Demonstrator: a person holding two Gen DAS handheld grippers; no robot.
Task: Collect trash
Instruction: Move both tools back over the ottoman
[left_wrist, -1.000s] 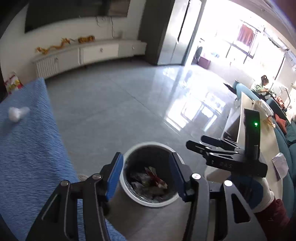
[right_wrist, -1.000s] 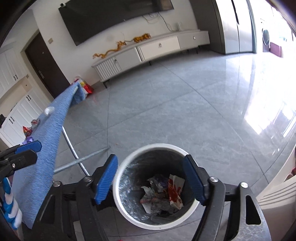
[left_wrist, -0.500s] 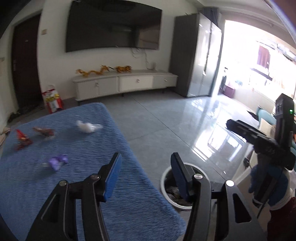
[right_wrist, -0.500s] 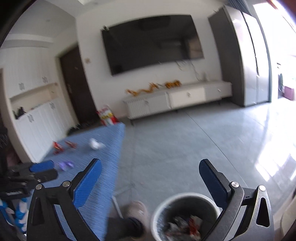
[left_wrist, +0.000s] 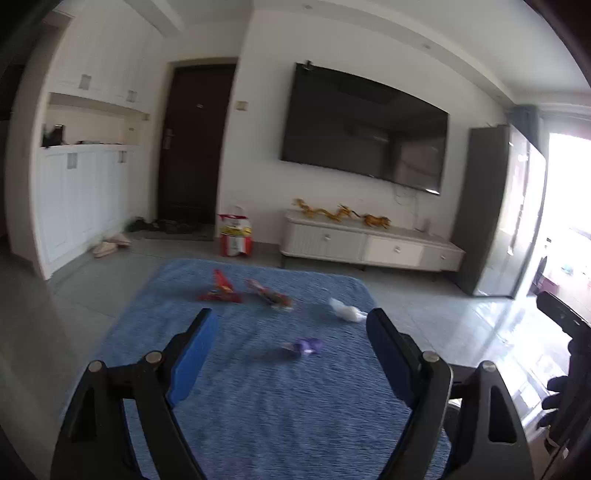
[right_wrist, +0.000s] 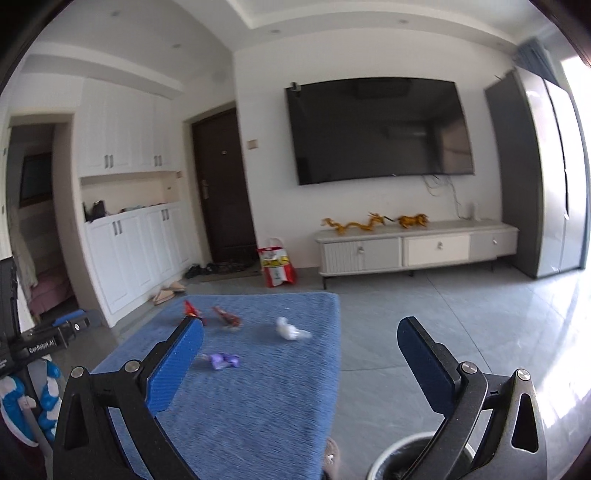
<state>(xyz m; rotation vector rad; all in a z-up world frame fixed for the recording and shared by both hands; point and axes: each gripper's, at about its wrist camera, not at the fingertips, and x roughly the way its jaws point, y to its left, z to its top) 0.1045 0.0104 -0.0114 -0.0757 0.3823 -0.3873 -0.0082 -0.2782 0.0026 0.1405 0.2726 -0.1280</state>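
Note:
A blue cloth-covered table (left_wrist: 277, 406) carries a red wrapper (left_wrist: 221, 288), a red-brown wrapper (left_wrist: 269, 293), a white crumpled tissue (left_wrist: 345, 312) and a purple wrapper (left_wrist: 304, 346). My left gripper (left_wrist: 289, 315) hovers above the table's near half, its jaws opening with nothing between them. My right gripper (right_wrist: 299, 325) stands open wide and empty above the table's right edge, with the purple wrapper (right_wrist: 223, 360) and the tissue (right_wrist: 290, 330) ahead of it. The white trash bin (right_wrist: 402, 448) shows under the right gripper's right finger.
Grey tiled floor (right_wrist: 461, 332) lies right of the table. Along the far wall stand a low white TV cabinet (right_wrist: 413, 251), a red and yellow bag (right_wrist: 277, 264), a dark door and white cupboards (right_wrist: 129, 254). A slipper (right_wrist: 332, 458) peeks out by the table's near corner.
Both grippers rose from over the trash bin and swung to face the blue table. Their jaws stand wider than before. The bin has dropped to the lower edge of the right view.

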